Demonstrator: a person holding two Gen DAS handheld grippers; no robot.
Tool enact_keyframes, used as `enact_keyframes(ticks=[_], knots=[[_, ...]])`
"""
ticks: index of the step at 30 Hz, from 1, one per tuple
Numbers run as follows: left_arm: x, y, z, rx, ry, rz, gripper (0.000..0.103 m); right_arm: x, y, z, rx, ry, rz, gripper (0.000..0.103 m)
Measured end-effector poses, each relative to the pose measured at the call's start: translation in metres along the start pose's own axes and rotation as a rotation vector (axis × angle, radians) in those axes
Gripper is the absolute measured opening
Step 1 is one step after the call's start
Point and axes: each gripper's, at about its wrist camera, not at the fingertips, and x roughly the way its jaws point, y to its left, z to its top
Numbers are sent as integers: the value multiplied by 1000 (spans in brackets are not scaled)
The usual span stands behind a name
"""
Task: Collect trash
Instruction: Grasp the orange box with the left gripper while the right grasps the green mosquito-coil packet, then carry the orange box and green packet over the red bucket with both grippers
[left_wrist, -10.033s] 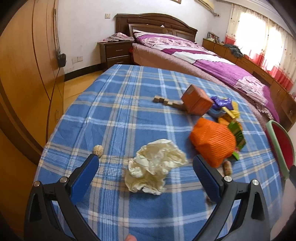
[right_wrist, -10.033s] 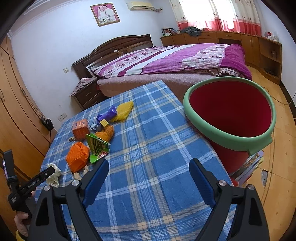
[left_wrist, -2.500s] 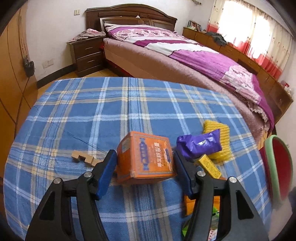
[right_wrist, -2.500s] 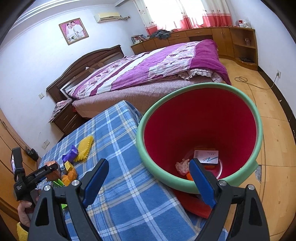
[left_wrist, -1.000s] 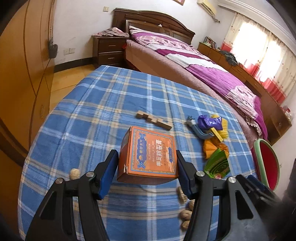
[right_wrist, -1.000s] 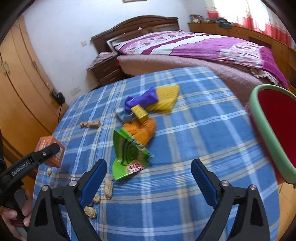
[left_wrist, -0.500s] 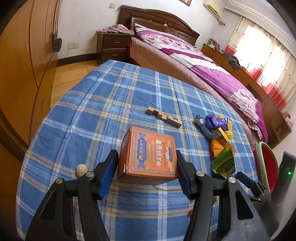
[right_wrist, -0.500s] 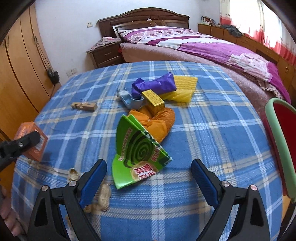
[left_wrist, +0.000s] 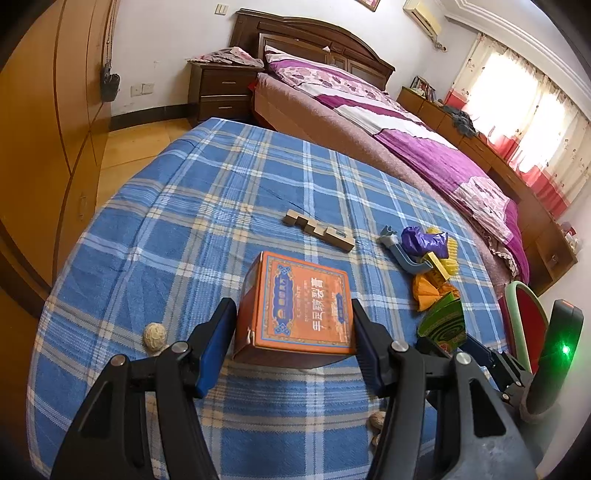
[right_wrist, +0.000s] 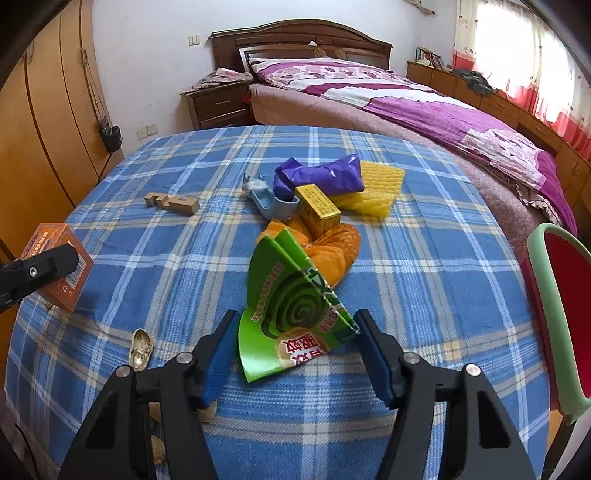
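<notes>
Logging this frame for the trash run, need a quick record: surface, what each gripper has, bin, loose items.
surface: plaid cloth
left gripper: shut on orange box, lifted off the cloth
right gripper: closing, green box between the jaws, pads not yet pressing
bin: off the cloth's right edge, contents not visible
loose items: purple bag, yellow box, wood block, nut shells

Flattened carton (right_wrist: 291, 314) lies on the counter (right_wrist: 424, 258): small box (right_wrist: 317, 210) and crumpled bag (right_wrist: 317, 177) behind it, wooden blocks (right_wrist: 171, 202) behind-left, bin (right_wrist: 554, 314) off to its right, bed (right_wrist: 424, 110) far behind.
</notes>
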Motion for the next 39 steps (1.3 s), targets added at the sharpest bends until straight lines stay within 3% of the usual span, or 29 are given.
enact_keyframes(ticks=[5,17,39], knots=[[-1,0,0,1,-2,-1,61,-9,-7,-2,36,1,44,64],[-15,-22,-2,33,-18,-26,61,-58,-37,-9,127,-95,81,64],[-38,-73,-11,104,4,-125,61,-132,-116,-33,307,-210,38,64]])
